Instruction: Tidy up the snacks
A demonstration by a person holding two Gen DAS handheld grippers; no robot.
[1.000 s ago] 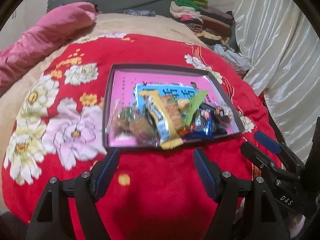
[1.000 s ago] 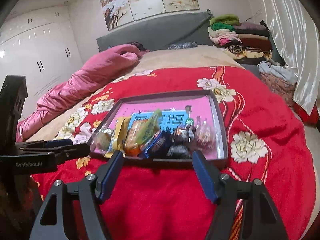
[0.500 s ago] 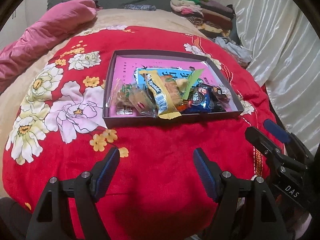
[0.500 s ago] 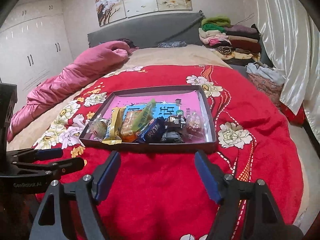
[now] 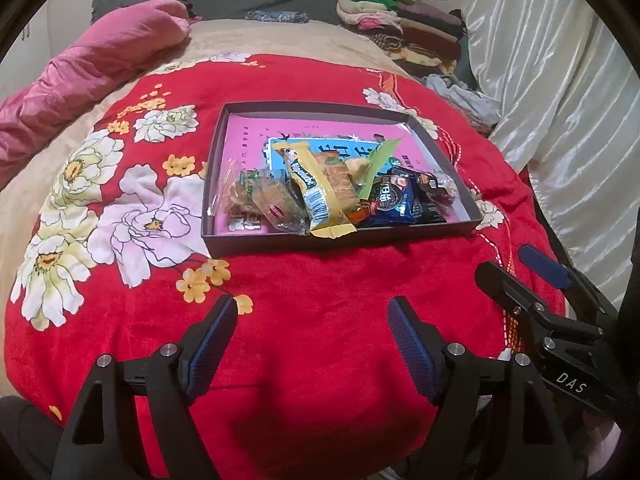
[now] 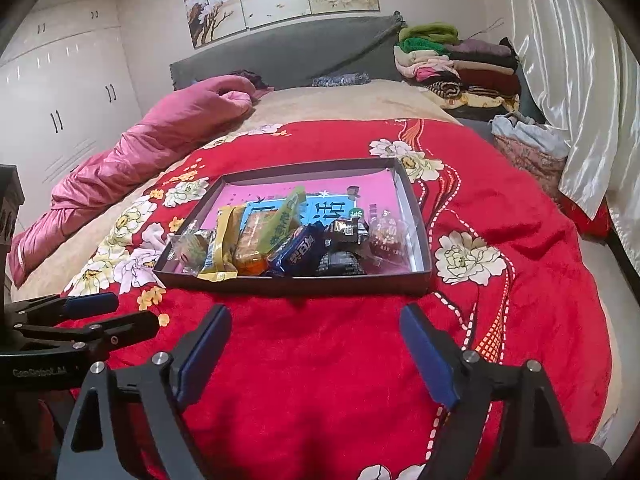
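Note:
A shallow dark box (image 5: pixel 340 240) (image 6: pixel 296 286) with a pink floor lies on the red flowered blanket (image 5: pixel 320 312) (image 6: pixel 320 360). Several snack packets fill its near side: a yellow wrapper (image 5: pixel 316 196) (image 6: pixel 220 248), a blue packet (image 5: pixel 390 200) (image 6: pixel 298 254), a clear-wrapped biscuit (image 5: pixel 276 204), a green strip (image 6: pixel 284 220). My left gripper (image 5: pixel 310 320) hangs open over bare blanket, short of the box. My right gripper (image 6: pixel 316 328) is also short of the box, its jaws opening with nothing between them. Each gripper shows at the other view's edge.
A pink quilt (image 6: pixel 132 160) lies rolled along the bed's left side. Folded clothes (image 6: pixel 456 68) are stacked at the headboard's right, with a pale curtain (image 6: pixel 580 100) beyond. White wardrobe doors (image 6: pixel 60 100) stand at the left.
Both grippers have drawn back from the box, which now sits farther away in both views. The right gripper's fingers stand wider apart than before.

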